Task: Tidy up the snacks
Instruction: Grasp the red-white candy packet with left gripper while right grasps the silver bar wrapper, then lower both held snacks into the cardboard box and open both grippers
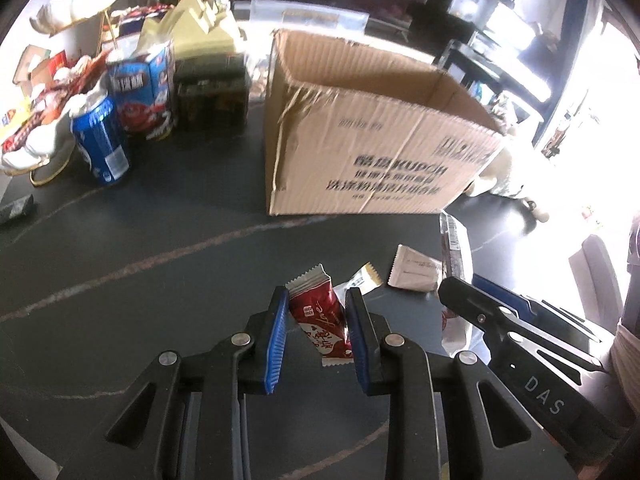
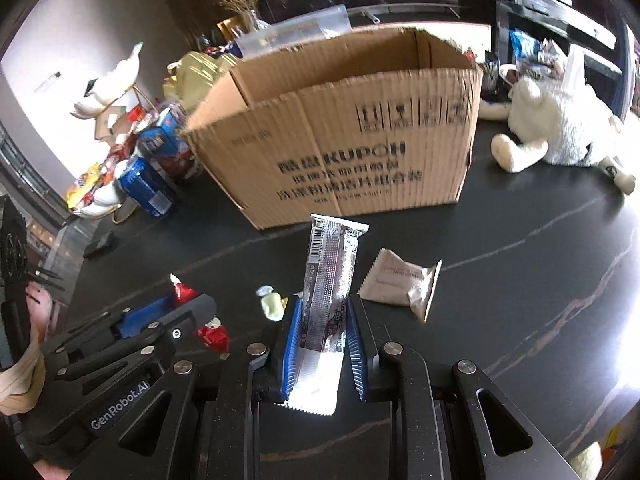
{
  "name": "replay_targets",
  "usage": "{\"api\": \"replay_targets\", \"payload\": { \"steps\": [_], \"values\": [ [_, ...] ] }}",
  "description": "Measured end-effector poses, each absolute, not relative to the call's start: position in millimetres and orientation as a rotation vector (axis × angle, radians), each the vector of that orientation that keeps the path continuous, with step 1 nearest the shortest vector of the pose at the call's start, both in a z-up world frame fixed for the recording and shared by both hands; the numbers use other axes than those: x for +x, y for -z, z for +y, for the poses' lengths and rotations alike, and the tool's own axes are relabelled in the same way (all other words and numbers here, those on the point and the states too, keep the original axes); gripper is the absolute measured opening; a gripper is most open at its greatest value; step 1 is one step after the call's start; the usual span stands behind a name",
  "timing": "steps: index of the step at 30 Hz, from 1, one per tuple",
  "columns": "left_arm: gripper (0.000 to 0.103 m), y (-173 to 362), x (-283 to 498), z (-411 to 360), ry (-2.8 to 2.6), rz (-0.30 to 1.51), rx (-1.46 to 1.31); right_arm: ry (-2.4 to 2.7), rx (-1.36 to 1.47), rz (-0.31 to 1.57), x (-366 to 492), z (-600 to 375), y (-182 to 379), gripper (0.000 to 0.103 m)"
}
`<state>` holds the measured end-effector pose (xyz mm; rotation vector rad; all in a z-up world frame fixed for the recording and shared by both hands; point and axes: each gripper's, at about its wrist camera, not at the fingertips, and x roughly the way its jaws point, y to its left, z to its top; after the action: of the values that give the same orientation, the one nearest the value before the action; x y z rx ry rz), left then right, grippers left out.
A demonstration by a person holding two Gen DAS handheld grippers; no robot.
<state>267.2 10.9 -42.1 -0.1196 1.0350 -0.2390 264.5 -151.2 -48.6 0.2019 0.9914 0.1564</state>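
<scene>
Black counter (image 1: pixel 120 248), veined with thin pale lines. Left claw (image 1: pixel 318 330) angled steeply down, clamped on red packet (image 1: pixel 320 320); blue ribbed pads (image 1: pixel 278 340) pressing both long edges. Packet tilted, serrated top end up and away, white script on red, lower end white; lifted clear of counter.

Right claw (image 2: pixel 324 340) likewise pitched down, clamped on silver bar (image 2: pixel 330 284). Bar upright between the pads, long and narrow, barcode strip along left edge, dark dotted print mid-body, white serrated tail hanging below toward the camera. Also held off the counter.

Both claws side by side, near each other; each visible at the edge of the other's view. Pale wrap on a wrist (image 2: pixel 18 376) at far left of right view.

Open cardboard box (image 2: pixel 340 140) just beyond both claws, flaps up, dark print on front face. Grey-beige pouch (image 2: pixel 400 284) lying flat on counter between claws and box, right of the bar. Small yellow-green candy (image 2: pixel 272 304) on counter just left of right claw. Gold-edged white wrapper (image 1: pixel 362 278) behind the red packet.

Blue can (image 1: pixel 102 144) left of box, beside blue carton (image 1: pixel 140 88) and heap of wrappers. White plush toy (image 2: pixel 560 128) right of box.
</scene>
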Motion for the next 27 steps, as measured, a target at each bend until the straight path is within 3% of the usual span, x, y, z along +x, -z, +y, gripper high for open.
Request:
{"api": "replay_targets", "payload": {
  "steps": [27],
  "values": [
    [0.028,-53,309,-3,0.269,0.848,-0.07,-0.182,0.141,0.849,311,-157,-33,0.024]
  ]
}}
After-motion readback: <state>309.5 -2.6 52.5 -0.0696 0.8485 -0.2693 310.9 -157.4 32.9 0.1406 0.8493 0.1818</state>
